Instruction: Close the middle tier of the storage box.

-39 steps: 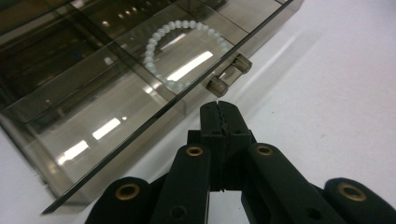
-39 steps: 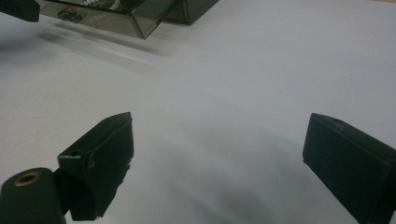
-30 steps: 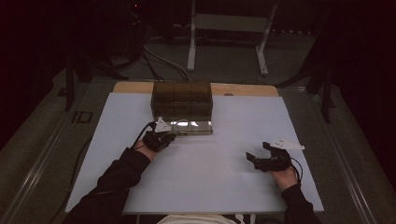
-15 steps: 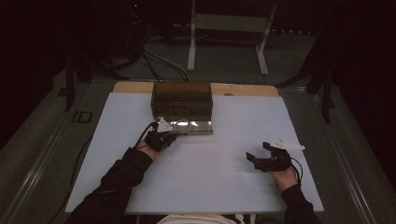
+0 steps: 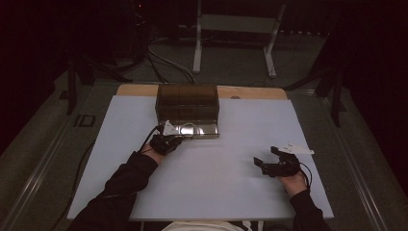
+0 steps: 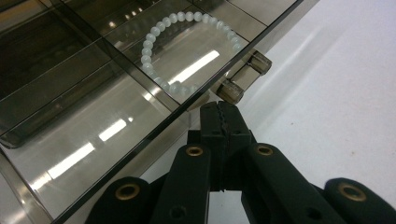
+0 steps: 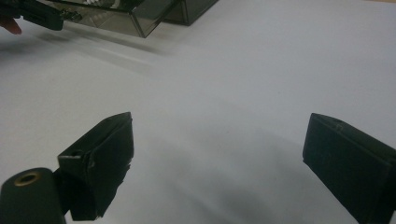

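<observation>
Left gripper view is showing the left gripper (image 6: pixel 223 112) w/ jaws pressed together, empty, just near of the drawer handle (image 6: pixel 243 77); the bead bracelet (image 6: pixel 187 51) is lying in the pulled-out drawer (image 6: pixel 93 135) of the smoky organizer box (image 5: pixel 187 101). Right gripper (image 7: pixel 219 158) is resting wide open, well to the right. Best approach, I'd judge: nudging the handle squarely, straight in, keeping the box from sliding.

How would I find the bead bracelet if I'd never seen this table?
Look at the white table and find the smoky dark see-through box at its far middle. Its bottom drawer is pulled out toward the left gripper, whose jaws are shut. The bracelet lies there: a ring of pale, milky round beads, the one light thing among dark panels.
</observation>
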### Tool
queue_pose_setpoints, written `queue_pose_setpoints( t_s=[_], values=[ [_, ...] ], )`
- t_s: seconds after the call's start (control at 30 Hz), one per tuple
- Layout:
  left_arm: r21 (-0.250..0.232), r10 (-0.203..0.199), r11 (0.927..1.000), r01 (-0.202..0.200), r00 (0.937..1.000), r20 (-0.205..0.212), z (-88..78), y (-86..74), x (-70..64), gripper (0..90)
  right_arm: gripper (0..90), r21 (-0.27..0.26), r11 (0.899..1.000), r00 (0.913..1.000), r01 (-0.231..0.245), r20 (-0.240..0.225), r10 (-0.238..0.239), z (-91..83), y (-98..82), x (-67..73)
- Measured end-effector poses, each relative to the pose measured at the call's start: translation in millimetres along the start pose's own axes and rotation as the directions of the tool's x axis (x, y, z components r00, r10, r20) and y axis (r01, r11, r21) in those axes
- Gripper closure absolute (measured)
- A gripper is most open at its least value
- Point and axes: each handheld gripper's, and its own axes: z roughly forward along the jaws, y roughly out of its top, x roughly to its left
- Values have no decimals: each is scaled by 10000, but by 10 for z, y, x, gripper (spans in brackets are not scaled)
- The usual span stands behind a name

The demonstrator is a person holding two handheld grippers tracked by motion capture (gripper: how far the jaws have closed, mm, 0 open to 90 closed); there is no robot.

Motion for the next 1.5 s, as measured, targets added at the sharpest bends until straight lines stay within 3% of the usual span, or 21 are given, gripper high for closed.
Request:
queue_pose_setpoints(
  t_s=[0.7,1.5],
  values=[
    [-52,32,10000,-33,9998,-202,17,60,33,900,84,9,10000,10000,13,11,-13,-3,-2,-2],
    [-149,-294,9995,287,9985,-472,46,134,147,900,84,1,10000,10000,38,-2,-38,0,-1,1]
  ],
)
